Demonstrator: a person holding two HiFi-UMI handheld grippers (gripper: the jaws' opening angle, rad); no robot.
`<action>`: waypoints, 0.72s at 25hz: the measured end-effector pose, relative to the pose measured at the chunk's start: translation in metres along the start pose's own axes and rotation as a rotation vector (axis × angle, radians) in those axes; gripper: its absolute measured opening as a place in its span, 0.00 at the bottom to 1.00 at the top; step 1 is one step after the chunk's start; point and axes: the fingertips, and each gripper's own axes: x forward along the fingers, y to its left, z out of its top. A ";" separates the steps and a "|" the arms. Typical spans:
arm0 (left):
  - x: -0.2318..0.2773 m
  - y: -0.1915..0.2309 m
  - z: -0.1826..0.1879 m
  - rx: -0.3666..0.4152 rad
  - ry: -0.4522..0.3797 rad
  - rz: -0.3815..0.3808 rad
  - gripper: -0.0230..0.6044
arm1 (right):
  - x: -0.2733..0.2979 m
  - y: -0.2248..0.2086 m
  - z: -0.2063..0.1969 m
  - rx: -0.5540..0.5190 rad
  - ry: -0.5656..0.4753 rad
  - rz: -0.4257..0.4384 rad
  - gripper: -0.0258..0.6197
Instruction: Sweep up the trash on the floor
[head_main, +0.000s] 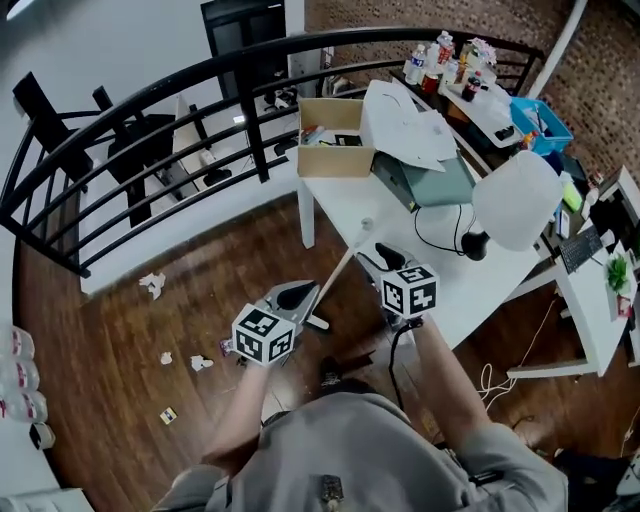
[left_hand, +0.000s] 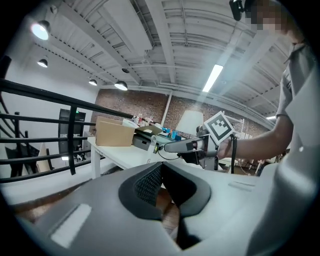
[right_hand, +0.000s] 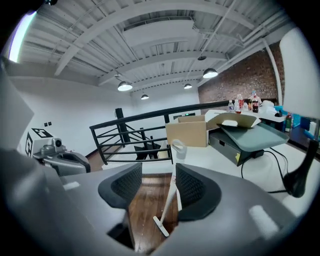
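- The trash lay on the wooden floor to the left in the head view: a crumpled paper (head_main: 152, 284) near the white base of the railing, and a few small scraps (head_main: 201, 363) closer to me, all well apart from each other.
- None of it was swept; I judged that the sweeping itself had not begun.
- The broom (head_main: 343, 265) leaned with its white handle against the edge of the table (head_main: 470, 295), its flat head on the floor.
- My right gripper (right_hand: 159, 186) had its jaws well apart and held nothing. Through the gap I saw the broom handle, a little beyond the pads and nearer the right one.
- My left gripper (left_hand: 161, 170) was closed on nothing, just beside the lower handle in the head view.
- The step in hand was fetching the broom. The next move called for bringing the right jaws around the handle and closing, then opening the left for a second hold lower down.
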 end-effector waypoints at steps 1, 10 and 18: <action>0.006 0.004 -0.002 -0.003 0.007 0.006 0.04 | 0.010 -0.010 -0.005 0.004 0.024 0.000 0.35; 0.035 0.041 -0.033 -0.048 0.077 0.118 0.04 | 0.077 -0.045 -0.025 -0.001 0.107 0.063 0.43; 0.031 0.047 -0.057 -0.094 0.123 0.182 0.04 | 0.115 -0.030 -0.019 -0.094 0.139 0.202 0.37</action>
